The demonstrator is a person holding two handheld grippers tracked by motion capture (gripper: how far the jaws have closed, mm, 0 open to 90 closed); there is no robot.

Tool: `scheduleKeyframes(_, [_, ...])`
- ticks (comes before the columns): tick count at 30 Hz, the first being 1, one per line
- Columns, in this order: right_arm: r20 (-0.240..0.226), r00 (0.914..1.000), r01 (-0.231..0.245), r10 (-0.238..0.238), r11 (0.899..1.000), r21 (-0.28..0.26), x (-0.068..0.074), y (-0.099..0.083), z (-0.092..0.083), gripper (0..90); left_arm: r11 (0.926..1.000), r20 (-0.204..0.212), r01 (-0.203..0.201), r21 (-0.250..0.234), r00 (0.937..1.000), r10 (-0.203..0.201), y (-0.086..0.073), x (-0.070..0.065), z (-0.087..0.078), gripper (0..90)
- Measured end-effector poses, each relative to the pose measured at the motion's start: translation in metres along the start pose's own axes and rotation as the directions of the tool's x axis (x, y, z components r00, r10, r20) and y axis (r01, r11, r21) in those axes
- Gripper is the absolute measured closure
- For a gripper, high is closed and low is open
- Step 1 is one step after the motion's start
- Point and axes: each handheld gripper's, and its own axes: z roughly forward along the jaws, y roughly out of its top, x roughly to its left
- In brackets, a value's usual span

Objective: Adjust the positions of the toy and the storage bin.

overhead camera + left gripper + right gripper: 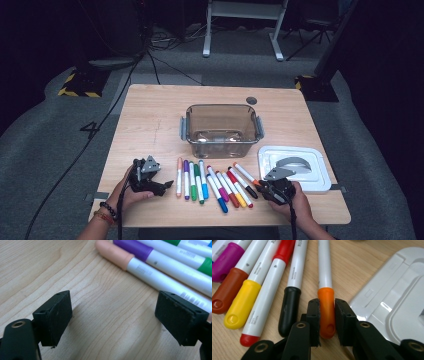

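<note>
The orange marker (pixel 326 307) lay at the right end of a row of markers (pixel 215 181) near the front edge of the wooden table (pixel 150 125), close beside the white lid (pixel 295 167). The right gripper (pixel 327 315) had its jaws drawn in around the marker's orange cap, one pad on each side; the pads stood against the cap or a hair off it, and the marker rested flat on the wood. To its side lay a black-capped marker (pixel 290 307), then red, yellow, brown and magenta ones. In the high view the right gripper (pixel 261 187) sat at the row's right end, held by a hand (pixel 295 202).

The left gripper (pixel 112 317) rested at the row's left end with its jaws spread wide over bare wood, nothing between them; the peach marker (pixel 117 256) and a purple marker (pixel 136 247) lay just beyond. A clear plastic box (pixel 221 129) stood open behind the row, mid-table.
</note>
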Motion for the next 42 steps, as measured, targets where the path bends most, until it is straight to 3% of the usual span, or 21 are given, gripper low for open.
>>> scheduleKeyframes(14, [-0.017, 0.9998, 0.011, -0.013, 0.997, -0.075, -0.002, 0.004, -0.013, 75.2, 1.0, 0.007, -0.007, 0.003, 0.9999, 0.007, 0.005, -0.007, 0.005, 14.6])
scheduleKeyframes(23, [-0.04, 0.9973, 0.056, -0.062, 0.989, -0.136, -0.009, 0.006, -0.03, 75.1, 0.9999, 0.01, -0.017, 0.002, 0.9998, 0.017, 0.005, -0.006, 0.004, 14.6])
scheduleKeyframes(27, [-0.059, 0.9927, 0.095, -0.105, 0.984, -0.153, -0.01, 0.009, -0.036, 75.1, 0.9999, 0.012, -0.013, 0.001, 0.9998, 0.013, 0.005, -0.006, 0.004, 14.6])
scheduleKeyframes(29, [-0.075, 0.9871, 0.127, -0.142, 0.976, -0.174, -0.011, 0.011, -0.043, 75.1, 0.9998, 0.01, -0.017, 0.002, 0.9998, 0.017, 0.005, -0.006, 0.004, 14.6])
scheduleKeyframes(36, [-0.107, 0.9749, 0.168, -0.195, 0.96, -0.226, -0.013, 0.019, -0.06, 75.1, 0.9998, 0.01, -0.017, 0.002, 0.9998, 0.017, 0.005, -0.006, 0.004, 14.6])
scheduleKeyframes(37, [-0.108, 0.9693, 0.19, -0.221, 0.952, -0.239, -0.013, 0.025, -0.067, 75.1, 0.9999, 0.012, -0.014, 0.001, 0.9998, 0.014, 0.005, -0.006, 0.004, 14.6])
scheduleKeyframes(38, [-0.108, 0.9693, 0.19, -0.221, 0.952, -0.239, -0.013, 0.025, -0.067, 75.1, 0.9998, 0.01, -0.017, 0.002, 0.9998, 0.017, 0.005, -0.006, 0.004, 14.6])
scheduleKeyframes(39, [-0.113, 0.9634, 0.207, -0.243, 0.943, -0.259, -0.013, 0.031, -0.073, 75.1, 0.9998, 0.01, -0.018, 0.002, 0.9998, 0.018, 0.005, -0.006, 0.004, 14.6])
scheduleKeyframes(42, [-0.116, 0.9577, 0.224, -0.263, 0.935, -0.276, -0.014, 0.037, -0.079, 75.2, 0.9999, 0.013, -0.013, 0.001, 0.9998, 0.013, 0.005, -0.006, 0.004, 14.6])
